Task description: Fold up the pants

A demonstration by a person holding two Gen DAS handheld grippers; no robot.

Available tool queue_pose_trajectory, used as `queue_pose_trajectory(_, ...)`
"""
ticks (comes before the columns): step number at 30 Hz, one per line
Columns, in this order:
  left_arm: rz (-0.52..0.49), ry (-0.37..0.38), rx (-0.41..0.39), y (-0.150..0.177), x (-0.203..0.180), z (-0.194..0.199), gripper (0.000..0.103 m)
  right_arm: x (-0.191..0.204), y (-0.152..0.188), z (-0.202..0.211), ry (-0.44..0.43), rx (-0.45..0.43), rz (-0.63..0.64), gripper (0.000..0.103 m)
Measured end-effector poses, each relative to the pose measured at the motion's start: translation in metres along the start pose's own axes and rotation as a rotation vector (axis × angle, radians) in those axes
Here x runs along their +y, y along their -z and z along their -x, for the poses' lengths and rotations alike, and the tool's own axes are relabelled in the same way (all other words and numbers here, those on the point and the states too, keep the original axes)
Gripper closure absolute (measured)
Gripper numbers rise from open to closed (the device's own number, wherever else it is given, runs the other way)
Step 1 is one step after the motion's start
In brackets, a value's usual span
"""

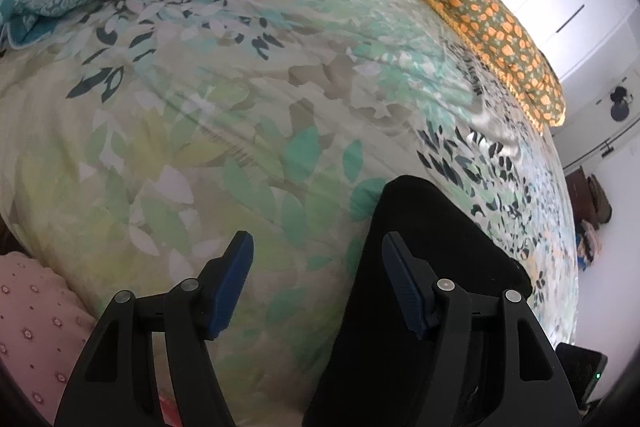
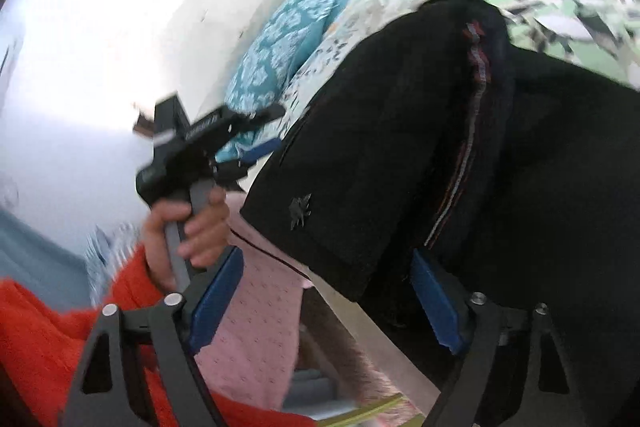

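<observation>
The left gripper [image 1: 318, 259] stands open over the bedspread [image 1: 200, 107], its 2 pads apart — the black pants [image 1: 440, 227] lie just beside its right pad. The right gripper [image 2: 326, 293] is open too, pants [image 2: 380, 147] edge between its pads, untouched.

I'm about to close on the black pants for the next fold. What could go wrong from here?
1. The right claw is open with only a hanging corner of the black pants between its fingers; closing now may catch one layer.
2. In the left wrist view the left claw frames mostly the floral bedspread, so it might pinch bedding.
3. The right view is blurred, so aim could be off.
</observation>
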State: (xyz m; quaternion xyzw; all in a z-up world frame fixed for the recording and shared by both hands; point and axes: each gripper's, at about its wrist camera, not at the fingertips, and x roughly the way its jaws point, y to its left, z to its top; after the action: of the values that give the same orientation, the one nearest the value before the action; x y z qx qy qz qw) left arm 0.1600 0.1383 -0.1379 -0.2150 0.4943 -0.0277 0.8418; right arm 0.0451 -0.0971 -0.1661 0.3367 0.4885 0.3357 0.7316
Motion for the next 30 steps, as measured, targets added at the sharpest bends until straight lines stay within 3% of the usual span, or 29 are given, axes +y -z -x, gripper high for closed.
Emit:
queue_pose_trajectory(1,0.000,-0.006,0.006,0.000,0.000,-0.002,0.035,-0.004,-0.001,-0.001,0.014,0.007,-0.021,0.032)
queue_pose_trajectory(3,-0.003,-0.014,0.013,0.001,-0.001,-0.005,0.035,-0.011,-0.003,-0.007,0.051,0.037,-0.068,0.056)
queue_pose_trajectory(5,-0.011,-0.022,0.014,0.002,-0.002,-0.006,0.035,-0.013,-0.004,-0.008,0.055,0.042,-0.092,0.070)
queue_pose_trajectory(8,-0.015,-0.033,0.008,0.002,-0.001,-0.005,0.034,-0.005,-0.005,0.000,0.031,0.017,-0.103,0.081)
queue_pose_trajectory(12,0.024,-0.028,0.013,0.001,0.007,-0.005,0.034,0.018,-0.011,0.030,-0.037,-0.045,-0.078,0.084)
queue_pose_trajectory(17,0.051,-0.025,0.021,0.000,0.011,-0.007,0.034,0.051,-0.026,0.088,-0.046,-0.125,-0.006,0.086)
queue_pose_trajectory(25,0.024,-0.023,0.022,0.002,0.006,-0.006,0.034,0.067,-0.025,0.173,0.074,-0.146,0.077,0.086)
queue_pose_trajectory(30,-0.004,-0.026,0.029,0.004,0.000,-0.007,0.034,0.048,-0.007,0.221,0.168,-0.169,0.074,0.086)
